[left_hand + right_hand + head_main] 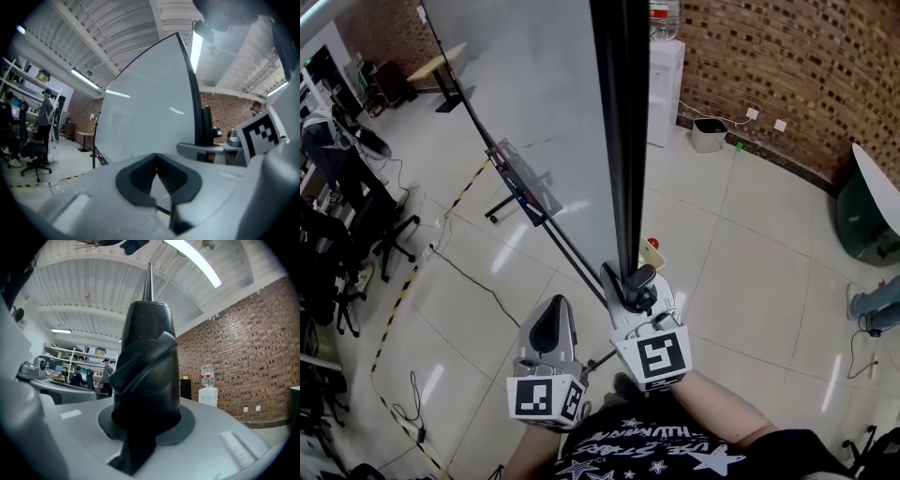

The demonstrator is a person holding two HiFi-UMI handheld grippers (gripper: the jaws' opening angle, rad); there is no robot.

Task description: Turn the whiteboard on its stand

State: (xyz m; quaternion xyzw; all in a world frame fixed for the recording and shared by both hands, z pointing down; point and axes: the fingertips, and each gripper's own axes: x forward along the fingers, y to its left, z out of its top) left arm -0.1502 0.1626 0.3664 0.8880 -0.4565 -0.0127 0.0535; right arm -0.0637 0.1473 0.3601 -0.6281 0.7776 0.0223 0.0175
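The whiteboard (534, 94) stands on its wheeled stand (517, 192), and from the head view I look almost along its black side frame (621, 141). My right gripper (636, 279) is shut on that frame's lower end. In the right gripper view the dark fingers (146, 357) wrap the frame (149, 280), which rises toward the ceiling. My left gripper (551, 323) hangs just left of it, apart from the board, its jaws together on nothing. The left gripper view has the white board face (150, 112) straight ahead beyond the closed fingertips (156, 159).
A water dispenser (666, 84) and a bin (709, 134) stand by the brick wall. Office chairs (356, 225) and desks crowd the left. Striped floor tape (394, 309) and a cable (473, 277) cross the tiles. A small red-and-yellow object (652, 251) lies near the stand.
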